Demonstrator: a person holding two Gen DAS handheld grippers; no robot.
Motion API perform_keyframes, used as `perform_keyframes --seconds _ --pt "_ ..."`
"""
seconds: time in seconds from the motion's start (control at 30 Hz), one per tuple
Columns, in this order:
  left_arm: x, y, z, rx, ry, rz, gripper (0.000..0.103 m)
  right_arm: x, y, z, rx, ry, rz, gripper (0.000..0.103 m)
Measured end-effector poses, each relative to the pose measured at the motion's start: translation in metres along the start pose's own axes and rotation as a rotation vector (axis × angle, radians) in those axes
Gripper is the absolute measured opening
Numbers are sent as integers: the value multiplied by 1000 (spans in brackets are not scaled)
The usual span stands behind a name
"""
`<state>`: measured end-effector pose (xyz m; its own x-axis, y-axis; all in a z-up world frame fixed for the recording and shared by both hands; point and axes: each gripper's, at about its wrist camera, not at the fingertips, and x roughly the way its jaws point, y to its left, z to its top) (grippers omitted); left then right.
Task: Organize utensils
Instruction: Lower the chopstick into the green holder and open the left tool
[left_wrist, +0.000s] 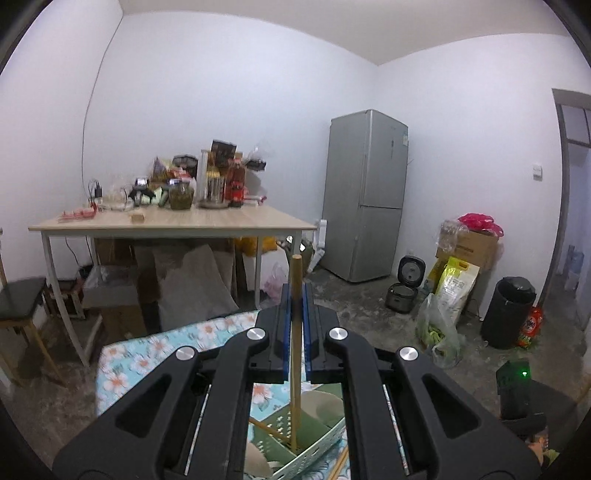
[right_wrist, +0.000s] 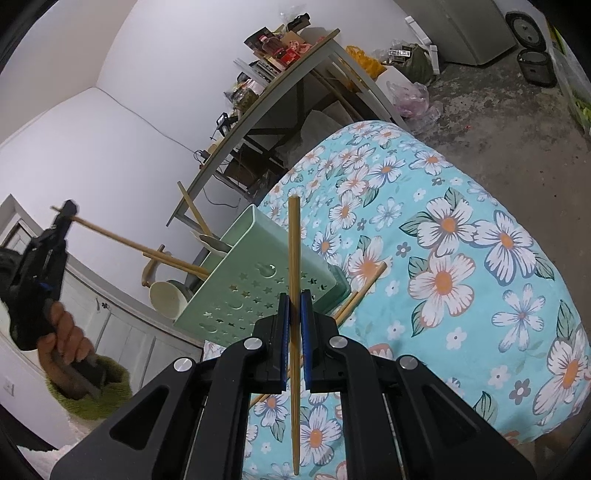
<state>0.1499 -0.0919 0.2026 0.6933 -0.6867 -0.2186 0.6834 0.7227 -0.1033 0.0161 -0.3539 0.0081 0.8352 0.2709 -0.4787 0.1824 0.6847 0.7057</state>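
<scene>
My left gripper (left_wrist: 295, 295) is shut on a wooden chopstick (left_wrist: 294, 317) whose lower end reaches down into the pale green utensil holder (left_wrist: 314, 443). In the right wrist view the left gripper (right_wrist: 64, 212) holds that chopstick (right_wrist: 140, 249) slanting into the top of the holder (right_wrist: 258, 288). My right gripper (right_wrist: 294, 299) is shut on another wooden chopstick (right_wrist: 294, 258), upright, in front of the holder's perforated side. Spoons (right_wrist: 214, 242) and a cream bowl-shaped ladle (right_wrist: 168, 297) stick out of the holder. Another chopstick (right_wrist: 364, 286) lies on the cloth beside the holder.
The holder stands on a table with a blue floral cloth (right_wrist: 461, 258). Behind it are a wooden table (left_wrist: 177, 221) crowded with jars and bottles, a grey fridge (left_wrist: 365, 195), a rice cooker (left_wrist: 406, 288), bags and a black bin (left_wrist: 508, 310) on the concrete floor.
</scene>
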Motion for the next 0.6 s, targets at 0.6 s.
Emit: perform_keyframes --seconds 0.6 --pt "64 29 -50 -114 89 -43 5 5 -7 1 16 13 -5 6"
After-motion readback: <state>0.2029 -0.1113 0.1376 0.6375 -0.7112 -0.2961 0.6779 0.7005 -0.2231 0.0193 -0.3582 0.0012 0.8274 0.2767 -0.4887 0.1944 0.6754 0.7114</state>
